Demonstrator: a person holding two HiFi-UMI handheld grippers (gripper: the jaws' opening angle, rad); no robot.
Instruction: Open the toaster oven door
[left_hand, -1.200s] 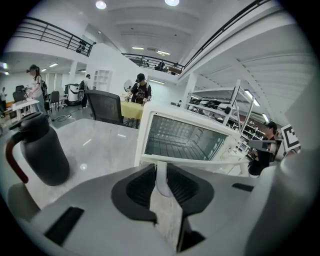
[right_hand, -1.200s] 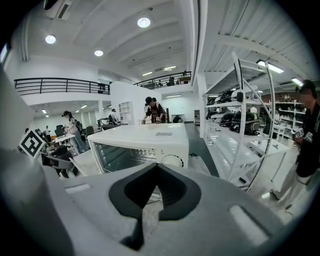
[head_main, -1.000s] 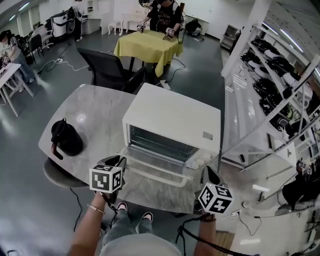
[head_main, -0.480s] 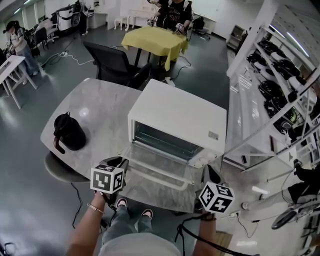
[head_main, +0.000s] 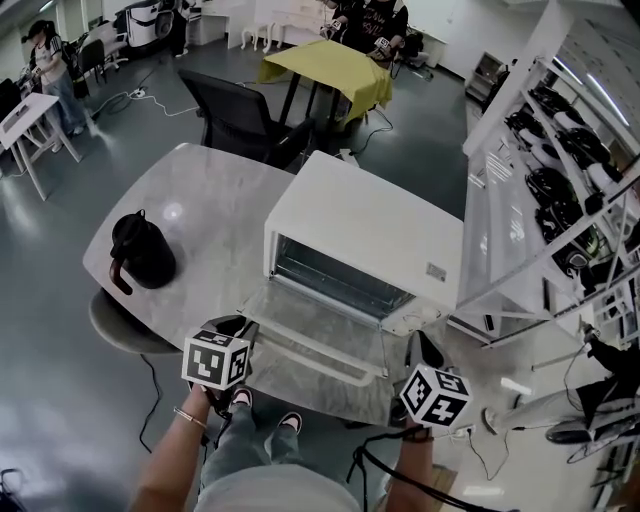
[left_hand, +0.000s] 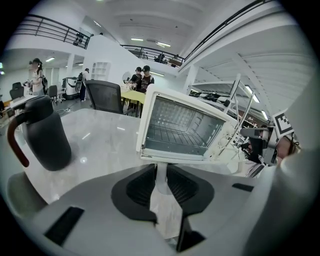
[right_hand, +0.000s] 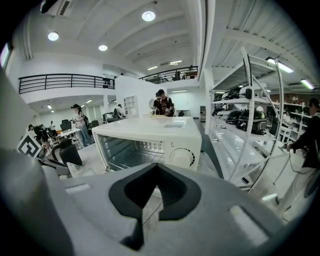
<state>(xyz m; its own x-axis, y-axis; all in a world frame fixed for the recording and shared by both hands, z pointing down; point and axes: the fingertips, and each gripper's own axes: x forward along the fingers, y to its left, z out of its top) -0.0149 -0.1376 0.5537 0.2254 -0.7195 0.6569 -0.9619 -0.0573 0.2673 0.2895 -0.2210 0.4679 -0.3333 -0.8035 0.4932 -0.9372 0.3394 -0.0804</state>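
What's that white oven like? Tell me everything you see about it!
The toaster oven is a white, boxy metal-looking appliance standing on the grey marble-look table. Its glass door lies folded down, open toward the person, showing a wire rack inside. A round dial sits on its front, right of the opening. The left hand-held gripper is clamped on the door's white handle near its left end.

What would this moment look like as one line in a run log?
toaster oven: door folded down, open | left gripper: shut on door handle | right gripper: shut, empty
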